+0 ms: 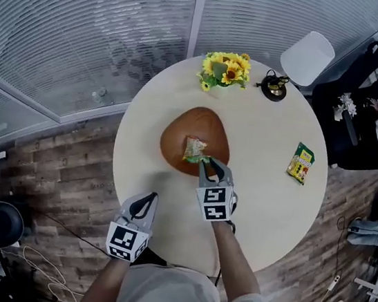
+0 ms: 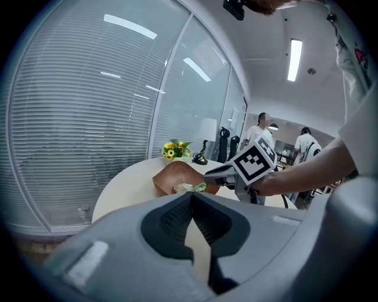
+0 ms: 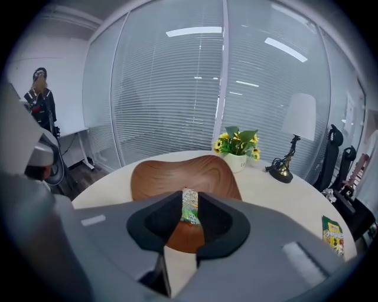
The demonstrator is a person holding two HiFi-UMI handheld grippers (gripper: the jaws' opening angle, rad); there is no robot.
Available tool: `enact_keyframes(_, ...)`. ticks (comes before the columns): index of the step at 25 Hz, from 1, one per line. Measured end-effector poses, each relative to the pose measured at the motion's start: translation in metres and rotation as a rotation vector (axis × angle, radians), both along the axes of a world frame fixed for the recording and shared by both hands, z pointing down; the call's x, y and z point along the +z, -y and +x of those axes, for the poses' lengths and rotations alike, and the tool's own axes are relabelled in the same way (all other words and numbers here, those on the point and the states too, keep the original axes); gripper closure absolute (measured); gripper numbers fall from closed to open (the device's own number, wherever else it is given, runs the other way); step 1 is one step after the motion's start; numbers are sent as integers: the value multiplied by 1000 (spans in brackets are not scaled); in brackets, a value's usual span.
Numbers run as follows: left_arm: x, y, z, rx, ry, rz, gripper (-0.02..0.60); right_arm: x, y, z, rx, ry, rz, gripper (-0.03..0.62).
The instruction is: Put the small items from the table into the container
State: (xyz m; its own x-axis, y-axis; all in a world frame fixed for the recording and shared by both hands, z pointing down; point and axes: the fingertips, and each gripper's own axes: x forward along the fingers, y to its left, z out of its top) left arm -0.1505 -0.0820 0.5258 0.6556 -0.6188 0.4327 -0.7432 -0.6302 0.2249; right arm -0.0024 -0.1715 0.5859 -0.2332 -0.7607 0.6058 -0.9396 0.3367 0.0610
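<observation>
A brown wooden bowl (image 1: pixel 193 123) sits in the middle of the round table (image 1: pixel 253 191). A small snack packet (image 1: pixel 193 147) lies in its near part. My right gripper (image 1: pixel 210 161) reaches over the bowl's near rim, and its jaws stand slightly open around the packet's near end (image 3: pixel 189 207) without pressing on it. My left gripper (image 1: pixel 146 198) hangs shut and empty at the table's near left edge, apart from the bowl (image 2: pixel 174 175). A second packet (image 1: pixel 302 163), yellow and green, lies flat on the table at the right.
A pot of sunflowers (image 1: pixel 225 69) and a small black lamp (image 1: pixel 274 88) stand at the table's far side. A white chair (image 1: pixel 307 57) is behind the table. People stand off to the right, beyond the table.
</observation>
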Motion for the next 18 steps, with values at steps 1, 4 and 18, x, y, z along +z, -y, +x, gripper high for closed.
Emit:
enact_keyframes(1,0,6,2,15,-4,1,584,-5,-1,0,7,5,9,513)
enact_keyframes(4,0,21,14,64,-15,11,584,-29,-11,3,36,20,59,545)
enact_keyframes(18,-29,21,130,289,-73,93,586,-118,-122,87,316,160,286,591)
